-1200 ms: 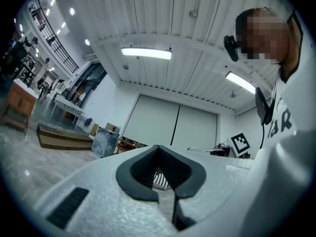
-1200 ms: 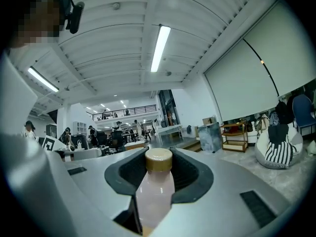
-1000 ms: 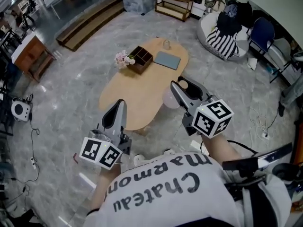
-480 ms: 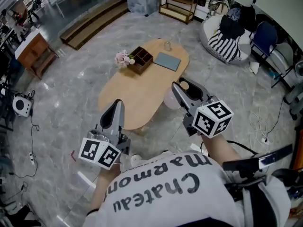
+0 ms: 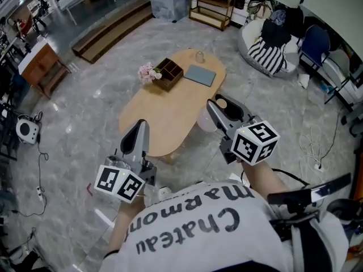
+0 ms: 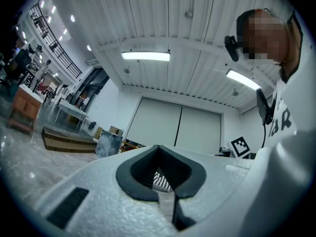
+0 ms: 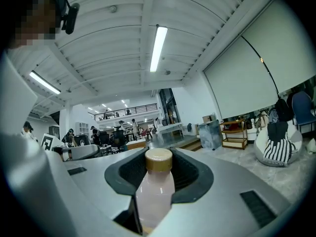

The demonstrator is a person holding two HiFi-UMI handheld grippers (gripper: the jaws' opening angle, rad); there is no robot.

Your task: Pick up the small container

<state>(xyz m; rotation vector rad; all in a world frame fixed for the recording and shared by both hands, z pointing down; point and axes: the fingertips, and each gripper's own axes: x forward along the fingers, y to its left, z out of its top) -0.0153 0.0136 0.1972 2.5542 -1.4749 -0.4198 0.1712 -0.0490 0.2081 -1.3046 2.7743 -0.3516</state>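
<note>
The right gripper (image 7: 159, 174) has its jaws about half apart and clamped on the bottle (image 7: 154, 194), tan cap showing between the pads. In the head view it is held off the table (image 5: 152, 115), at the table's 5 o'clock edge. The left gripper (image 5: 141, 128), at the bottle's 8 o'clock, has its jaws together and empty.

your white plastic left gripper (image 6: 162, 181) has its dark-padded jaws pressed together, facing a white ribbed ceiling (image 6: 148, 14) with a glowing tube lamp (image 6: 145, 56).
</note>
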